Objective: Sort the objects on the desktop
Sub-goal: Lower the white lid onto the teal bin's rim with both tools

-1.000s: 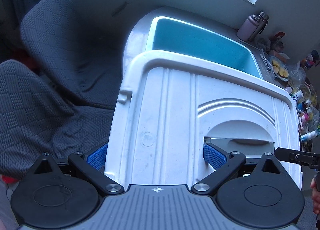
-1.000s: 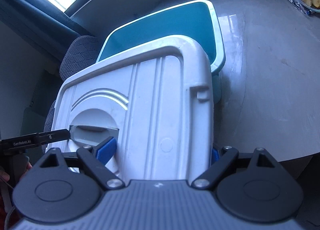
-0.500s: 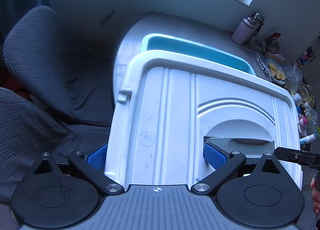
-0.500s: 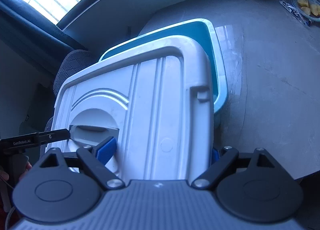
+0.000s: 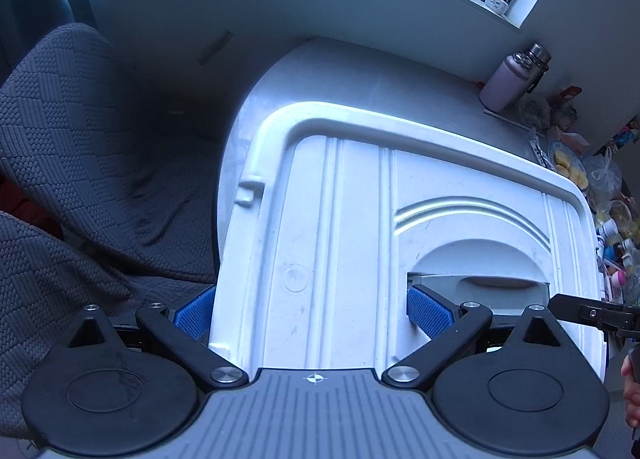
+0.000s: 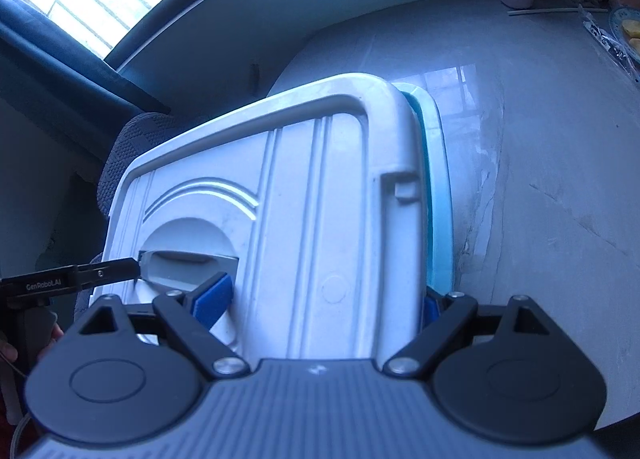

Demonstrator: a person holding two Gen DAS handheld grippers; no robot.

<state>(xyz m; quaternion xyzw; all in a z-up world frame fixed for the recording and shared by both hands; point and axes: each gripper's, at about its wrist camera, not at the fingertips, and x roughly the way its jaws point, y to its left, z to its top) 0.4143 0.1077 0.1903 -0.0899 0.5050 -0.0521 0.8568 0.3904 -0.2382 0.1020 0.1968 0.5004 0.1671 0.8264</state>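
One round grey table (image 6: pixel 540 187) carries one white bin lid (image 5: pixel 360 243), the landmark here. One teal storage bin (image 6: pixel 438 195) lies beneath the lid; only the right wrist view shows it, as a rim strip along the lid's right edge. Only the left wrist view shows the two chairs with dark knitted covers (image 5: pixel 80 147) left of the lid. Both views show one lilac bottle (image 5: pixel 506 83) beyond the lid's far right corner.

The left gripper (image 5: pixel 314 309) is clamped across the lid's left half: one blue pad on the outer edge, one inside the handle recess (image 5: pixel 476 283). The right gripper (image 6: pixel 328 301) grasps the right half likewise, jaws spread wide.
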